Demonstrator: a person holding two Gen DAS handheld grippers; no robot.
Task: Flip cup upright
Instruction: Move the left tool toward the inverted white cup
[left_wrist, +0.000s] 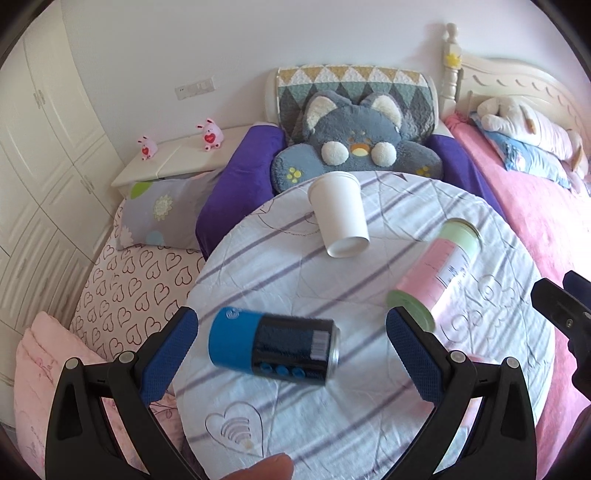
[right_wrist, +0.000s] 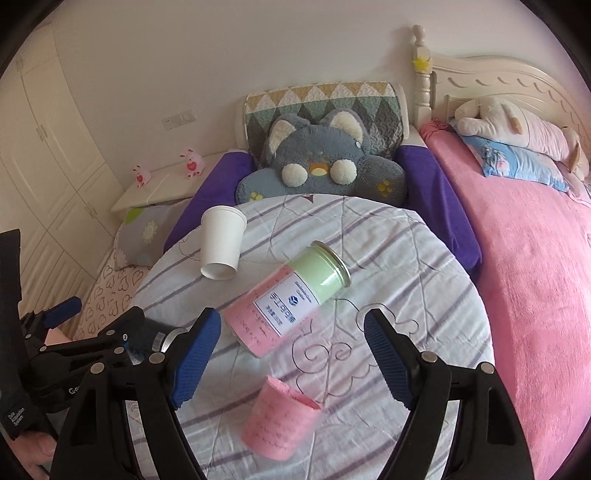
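Left tool (left_wrist: 291, 354): jaws spread wide, empty, hovering over the blue and black can (left_wrist: 273, 349), which lies on its side between the fingers but is not touched. Right tool (right_wrist: 291, 354): jaws likewise wide and empty, above the near half of the round table (right_wrist: 424, 295).

Nearest the right tool lies a pink cylinder (right_wrist: 279, 419), on its side; whether it is a cup or a sleeve cannot be told. Beyond it lies the pink and green tin (right_wrist: 290, 301), on its side, lid end pointing away.

Task item: the white paper cup (left_wrist: 339, 214), on its side at the far part of the table, base toward the cameras, mouth toward the grey plush cushion (left_wrist: 354, 147). No tool is near it.

Judgement: the step in hand is the approach. It is best done by reaching past the can and tin without nudging them, gripping the cup lightly across its wall, since paper crushes, then tipping the base down.

Count: one paper cup, one can, one tin, one pink cylinder, two tools.
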